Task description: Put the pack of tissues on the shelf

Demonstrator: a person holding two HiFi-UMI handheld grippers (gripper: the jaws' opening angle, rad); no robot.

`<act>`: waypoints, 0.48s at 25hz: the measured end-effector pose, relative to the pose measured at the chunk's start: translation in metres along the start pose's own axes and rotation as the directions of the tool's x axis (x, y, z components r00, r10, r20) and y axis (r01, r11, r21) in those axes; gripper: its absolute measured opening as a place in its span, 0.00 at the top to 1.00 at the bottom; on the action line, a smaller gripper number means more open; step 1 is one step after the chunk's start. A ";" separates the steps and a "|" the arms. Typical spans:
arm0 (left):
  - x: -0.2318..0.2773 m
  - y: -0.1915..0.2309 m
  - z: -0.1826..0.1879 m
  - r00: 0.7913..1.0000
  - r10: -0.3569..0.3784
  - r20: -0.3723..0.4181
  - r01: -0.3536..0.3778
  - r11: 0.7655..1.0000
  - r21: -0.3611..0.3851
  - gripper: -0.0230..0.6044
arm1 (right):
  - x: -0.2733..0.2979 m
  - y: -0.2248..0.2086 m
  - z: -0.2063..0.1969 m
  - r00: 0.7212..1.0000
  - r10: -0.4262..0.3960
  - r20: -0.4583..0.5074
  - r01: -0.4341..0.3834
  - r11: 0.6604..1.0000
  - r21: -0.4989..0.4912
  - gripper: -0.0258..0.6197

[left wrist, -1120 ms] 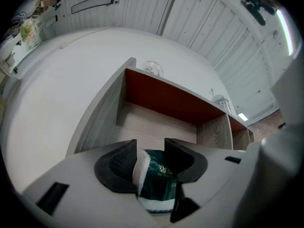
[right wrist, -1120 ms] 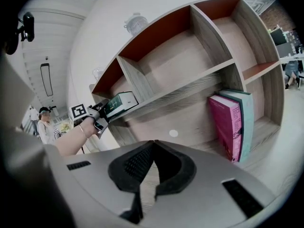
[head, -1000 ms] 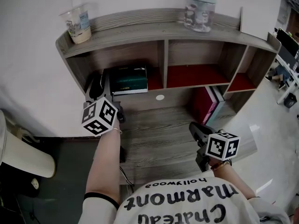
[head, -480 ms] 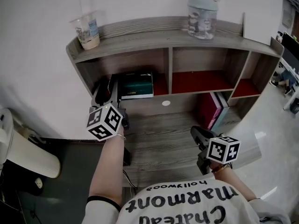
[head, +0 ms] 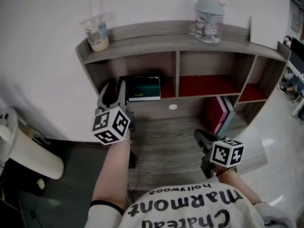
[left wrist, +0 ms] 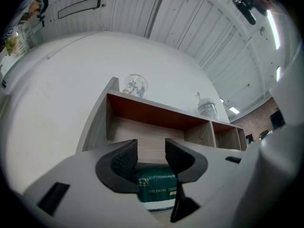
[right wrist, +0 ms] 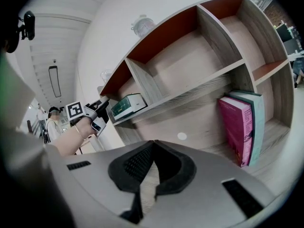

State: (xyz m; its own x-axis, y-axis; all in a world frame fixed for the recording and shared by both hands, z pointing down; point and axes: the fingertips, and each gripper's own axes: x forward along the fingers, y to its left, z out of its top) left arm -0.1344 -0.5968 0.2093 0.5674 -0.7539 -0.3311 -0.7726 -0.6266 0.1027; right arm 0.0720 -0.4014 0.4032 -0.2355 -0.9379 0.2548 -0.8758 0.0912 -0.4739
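1. Two grippers show in the head view. The left gripper reaches up into the left compartment of the shelf, left of centre in the frame. The right gripper hangs lower right, over the wooden desk top.
2. Pack of tissues: dark green with a pale lower edge. It lies flat on the floor of the left compartment, close to the upright divider.
3. In the left gripper view, the left gripper has its jaws at a moderate gap, and they have just been closing. Only the compartment's back panel shows between the pads. The pack of tissues sits below and beyond the tips, at the bottom centre of the frame, and the pads do not press on it.
4. In the right gripper view, the right gripper has its jaws together at the tips, with nothing between them. The pack of tissues shows at the left of that frame, with the left gripper just beside its left end.
5. On the shelf's top board stand a clear cup at upper left and a lidded bottle at upper right.
6. Upright books, one pink and one teal, stand under the shelf at the right.
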 end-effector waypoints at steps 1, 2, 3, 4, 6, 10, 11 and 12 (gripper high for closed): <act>-0.002 -0.003 0.000 1.000 -0.006 0.002 0.006 1.000 0.001 0.68 | 0.000 0.001 0.000 1.000 0.001 0.002 -0.001 1.000 -0.001 0.94; -0.003 -0.007 0.001 1.000 -0.014 0.002 0.014 1.000 0.005 0.70 | 0.000 0.001 0.001 1.000 0.003 0.003 -0.003 1.000 -0.002 0.94; -0.005 -0.011 0.000 1.000 -0.023 0.000 0.023 1.000 0.010 0.72 | 0.001 0.002 0.001 1.000 0.005 0.003 -0.005 1.000 -0.003 0.94; -0.007 -0.014 0.000 0.999 -0.032 -0.003 0.032 0.999 0.015 0.74 | 0.001 0.003 0.000 1.000 0.007 0.003 -0.007 1.000 -0.003 0.95; -0.011 -0.022 0.001 0.999 -0.050 -0.009 0.051 0.999 0.020 0.76 | 0.002 0.006 -0.002 1.000 0.013 -0.001 -0.013 1.000 -0.004 0.95; -0.022 -0.037 -0.001 0.996 -0.082 -0.018 0.082 0.997 0.000 0.86 | 0.002 0.010 -0.007 1.000 0.020 -0.002 -0.020 1.000 -0.002 0.95; -0.025 -0.041 -0.003 0.996 -0.092 -0.022 0.092 0.996 -0.010 0.87 | 0.001 0.011 -0.007 1.000 0.022 0.000 -0.022 1.000 -0.003 0.95; -0.029 -0.045 -0.006 0.994 -0.103 -0.028 0.103 0.994 -0.021 0.89 | 0.001 0.012 -0.008 1.000 0.025 0.002 -0.025 1.000 -0.004 0.95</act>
State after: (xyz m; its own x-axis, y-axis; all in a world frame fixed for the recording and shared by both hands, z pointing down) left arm -0.1138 -0.5478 0.2199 0.6520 -0.6903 -0.3137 -0.7039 -0.7048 0.0880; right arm 0.0577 -0.3983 0.4044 -0.2563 -0.9360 0.2413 -0.8714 0.1157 -0.4767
